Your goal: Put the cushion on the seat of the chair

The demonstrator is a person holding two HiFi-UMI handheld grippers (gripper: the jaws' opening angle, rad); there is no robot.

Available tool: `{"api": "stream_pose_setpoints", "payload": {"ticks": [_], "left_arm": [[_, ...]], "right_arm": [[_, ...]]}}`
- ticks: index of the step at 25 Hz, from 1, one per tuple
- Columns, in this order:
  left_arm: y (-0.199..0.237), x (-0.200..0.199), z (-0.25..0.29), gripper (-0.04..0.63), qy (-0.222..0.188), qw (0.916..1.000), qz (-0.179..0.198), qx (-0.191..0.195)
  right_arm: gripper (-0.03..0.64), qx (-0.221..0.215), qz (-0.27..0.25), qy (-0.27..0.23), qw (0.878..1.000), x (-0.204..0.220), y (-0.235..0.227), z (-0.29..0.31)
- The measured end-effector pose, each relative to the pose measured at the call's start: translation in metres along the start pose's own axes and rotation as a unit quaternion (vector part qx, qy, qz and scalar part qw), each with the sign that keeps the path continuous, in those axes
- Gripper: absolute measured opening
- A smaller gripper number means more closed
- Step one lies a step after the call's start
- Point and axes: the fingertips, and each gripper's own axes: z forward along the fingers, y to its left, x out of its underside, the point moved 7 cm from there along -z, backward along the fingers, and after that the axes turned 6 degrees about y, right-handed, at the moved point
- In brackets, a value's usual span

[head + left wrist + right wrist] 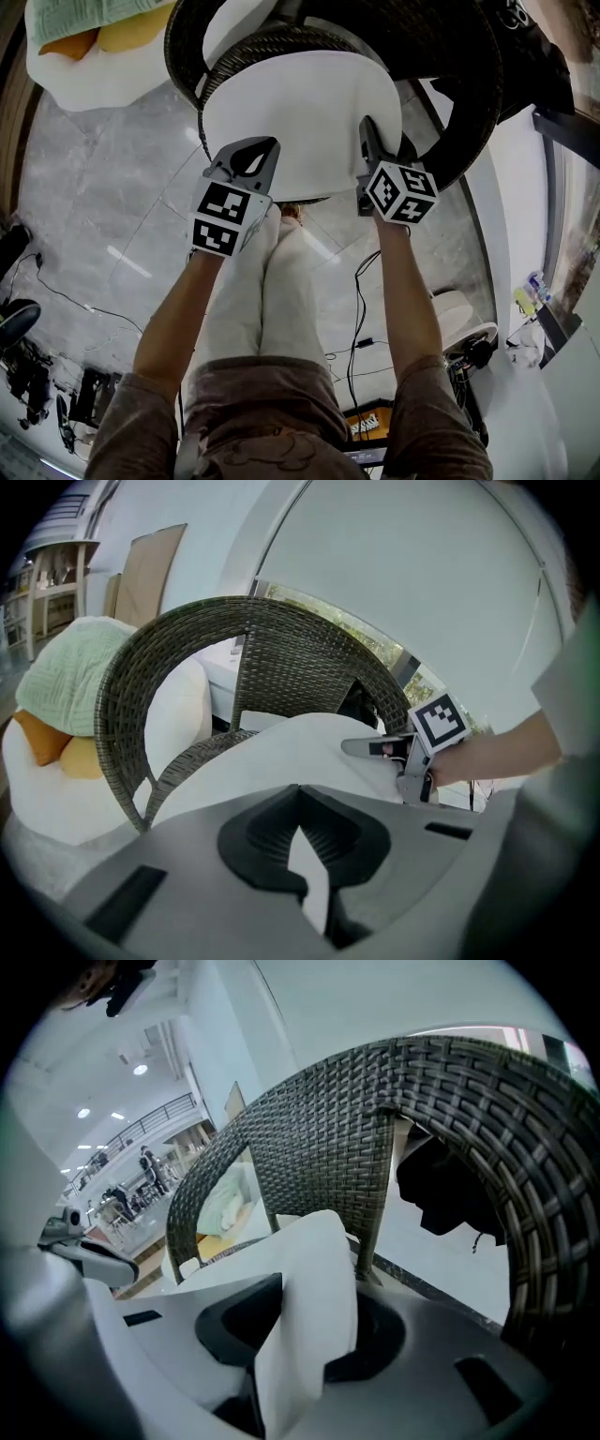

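Observation:
A white cushion (300,112) lies over the round seat of the dark wicker chair (469,84), whose back curves behind it. My left gripper (246,164) grips the cushion's near left edge, and my right gripper (370,141) grips its near right edge. In the left gripper view a thin strip of cushion (281,761) sits pinched between the left gripper's (305,855) dark pads, with the right gripper (375,747) across the cushion. In the right gripper view a thick fold of cushion (314,1279) fills the right gripper's (300,1354) jaws, in front of the chair's woven back (375,1129).
A white pouf (84,75) with a green blanket and orange pillows stands to the chair's left. Cables (361,309) run over the marble floor beside my legs (272,281). Another white seat (464,319) is at the right. A dark object (441,1194) hangs behind the wicker.

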Motion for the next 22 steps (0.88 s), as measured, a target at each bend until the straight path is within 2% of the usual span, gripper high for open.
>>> {"api": "stream_pose_setpoints", "payload": {"ticks": [7,13,22], "left_arm": [[0.004,-0.004,0.008,0.005,0.004,1.0000,0.009,-0.002],[0.006,0.003,0.014,0.005,0.013,0.9999,0.001,0.000],[0.006,0.006,0.019,0.005,0.017,0.9998,0.001,0.004]], "right_arm": [[0.152,0.026,-0.004,0.019,0.999,0.014,-0.014,0.018],[0.195,0.051,-0.005,0.035,0.998,0.019,-0.025,0.033],[0.281,0.105,-0.036,0.028,0.993,0.015,-0.028,0.041]]}}
